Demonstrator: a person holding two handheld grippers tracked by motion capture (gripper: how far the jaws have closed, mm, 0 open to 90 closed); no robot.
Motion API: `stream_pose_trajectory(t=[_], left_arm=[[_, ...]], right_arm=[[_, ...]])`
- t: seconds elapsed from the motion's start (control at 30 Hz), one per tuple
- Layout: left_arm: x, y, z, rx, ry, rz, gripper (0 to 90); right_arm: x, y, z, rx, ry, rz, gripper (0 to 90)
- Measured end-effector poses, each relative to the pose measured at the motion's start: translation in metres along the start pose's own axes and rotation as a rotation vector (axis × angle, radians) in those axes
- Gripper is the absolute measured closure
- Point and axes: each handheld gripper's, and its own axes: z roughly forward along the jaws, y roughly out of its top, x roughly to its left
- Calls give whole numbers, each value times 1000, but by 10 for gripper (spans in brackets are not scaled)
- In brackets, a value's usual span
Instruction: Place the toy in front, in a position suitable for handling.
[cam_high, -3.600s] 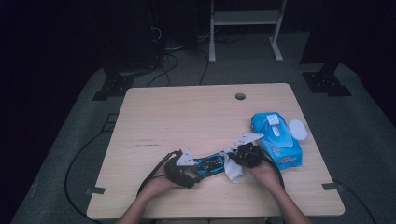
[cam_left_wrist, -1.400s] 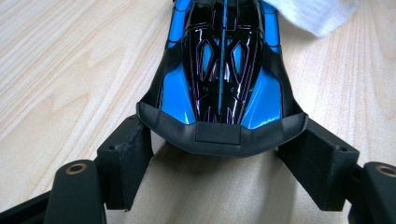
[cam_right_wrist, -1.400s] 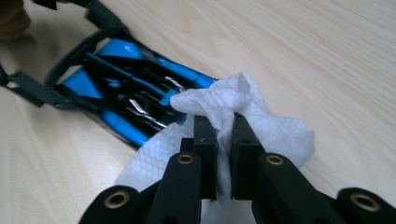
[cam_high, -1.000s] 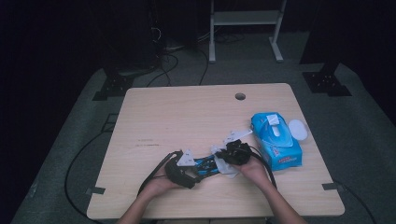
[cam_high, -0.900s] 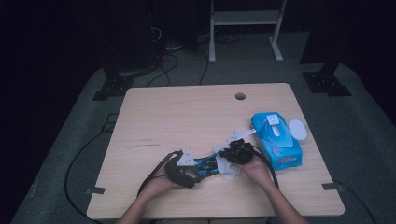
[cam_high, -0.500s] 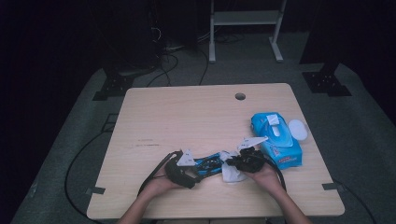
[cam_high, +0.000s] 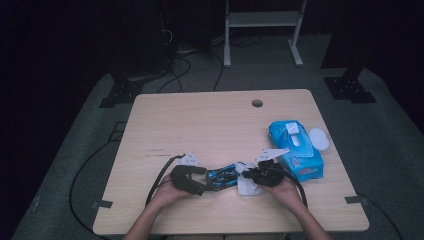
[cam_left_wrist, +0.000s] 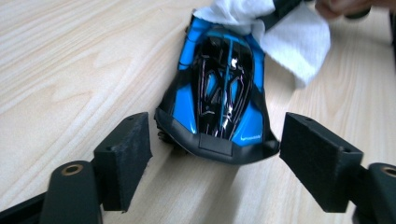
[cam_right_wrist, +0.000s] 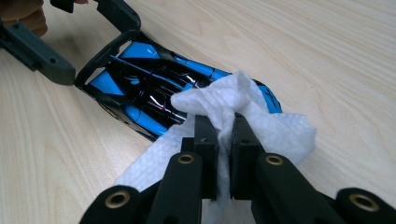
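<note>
A blue and black toy car (cam_high: 223, 176) lies on the wooden table (cam_high: 200, 125) near its front edge. My left gripper (cam_high: 207, 182) is shut on the car's rear, one pad on each side (cam_left_wrist: 222, 88). My right gripper (cam_right_wrist: 223, 123) is shut on a crumpled white wipe (cam_right_wrist: 275, 130). The wipe rests on the car's nose (cam_right_wrist: 140, 88) and spills onto the table beside it (cam_high: 246, 186). The left gripper's fingers (cam_right_wrist: 119, 18) show at the car's far end in the right gripper view.
A blue pack of wipes (cam_high: 295, 150) lies just right of my right hand, with a white round lid (cam_high: 318, 139) beside it. A cable hole (cam_high: 257, 103) sits near the table's far edge. Black cables loop from both grippers over the front edge.
My right gripper has slid the wipe along the car toward its nose, to the right and nearer the front edge. The left gripper and the car have kept still.
</note>
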Motion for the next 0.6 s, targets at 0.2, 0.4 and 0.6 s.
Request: stream_pose_trajectory(t=[0.2,0.4,0.6], left_arm=[[3,-1,1,-5,-9,-53,351],[5,-2,7,1,1,-85,410],[6,-2,6,9,3,-121,410]], right_arm=[[0,-2,0,-11,1,-3,835],[3,-2,0,-16,-9,-17,836],[6,-3,0,-15,-21,-32,837]])
